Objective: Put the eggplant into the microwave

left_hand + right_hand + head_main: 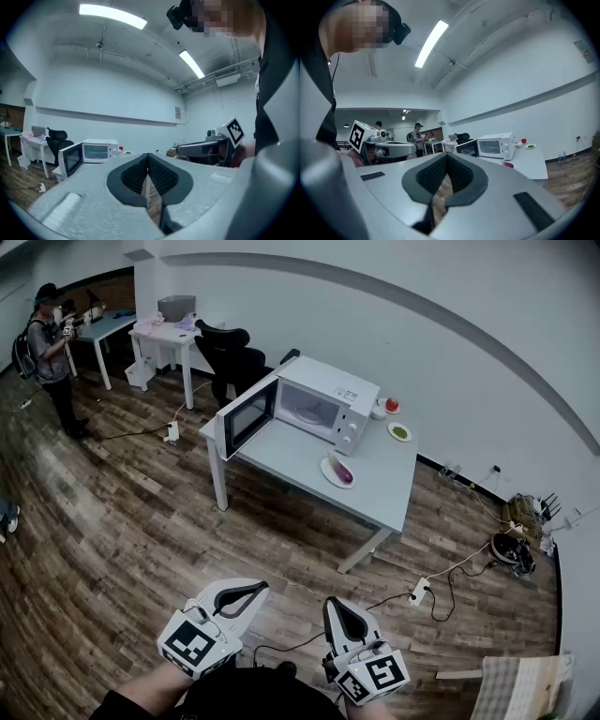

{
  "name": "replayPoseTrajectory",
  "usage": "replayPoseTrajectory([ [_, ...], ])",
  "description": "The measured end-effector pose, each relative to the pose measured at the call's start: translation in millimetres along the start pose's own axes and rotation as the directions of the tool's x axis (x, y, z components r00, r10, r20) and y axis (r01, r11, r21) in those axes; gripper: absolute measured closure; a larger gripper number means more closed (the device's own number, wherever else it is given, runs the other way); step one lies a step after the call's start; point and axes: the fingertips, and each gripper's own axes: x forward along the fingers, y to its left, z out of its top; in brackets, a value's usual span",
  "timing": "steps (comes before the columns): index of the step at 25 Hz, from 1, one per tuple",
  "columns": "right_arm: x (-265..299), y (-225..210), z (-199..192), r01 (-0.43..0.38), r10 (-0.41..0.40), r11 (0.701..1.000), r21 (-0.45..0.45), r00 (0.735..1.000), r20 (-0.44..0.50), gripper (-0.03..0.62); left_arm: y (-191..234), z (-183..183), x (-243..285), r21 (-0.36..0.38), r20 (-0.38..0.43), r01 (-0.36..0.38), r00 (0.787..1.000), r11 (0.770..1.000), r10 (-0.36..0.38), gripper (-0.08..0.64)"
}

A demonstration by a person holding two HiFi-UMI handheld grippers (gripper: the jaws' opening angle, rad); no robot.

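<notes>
Left tongs (147, 158): closed, nothing between them, held low and well apart from the surface.
Right tongs (446, 157): closed and empty, beside the left pair.
Eggplant (343, 474): purple, lying on a white plate (328, 465) on the grey surface (375, 498), near the microwave's front.
Microwave (323, 404): white, standing at the far side of the surface, its door (246, 415) swung wide open.
Green-topped dish (399, 431): on the surface, right of the microwave.

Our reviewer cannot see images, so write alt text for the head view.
A white microwave with its door swung open stands on a grey table, a purple eggplant on a plate in front of it. Below, the left gripper and right gripper are shut and empty, well short of the table.
</notes>
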Motion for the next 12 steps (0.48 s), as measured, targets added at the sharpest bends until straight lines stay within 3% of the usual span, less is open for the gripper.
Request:
replayPoseTrajectory([
  [12,-9.5,-5.9,-4.8,0.003,-0.003,1.0,0.015,1.0,-0.005,0.581,-11.2,-2.5,3.4,-0.008,-0.007,-0.004,1.0,1.0,0.004,0.552],
])
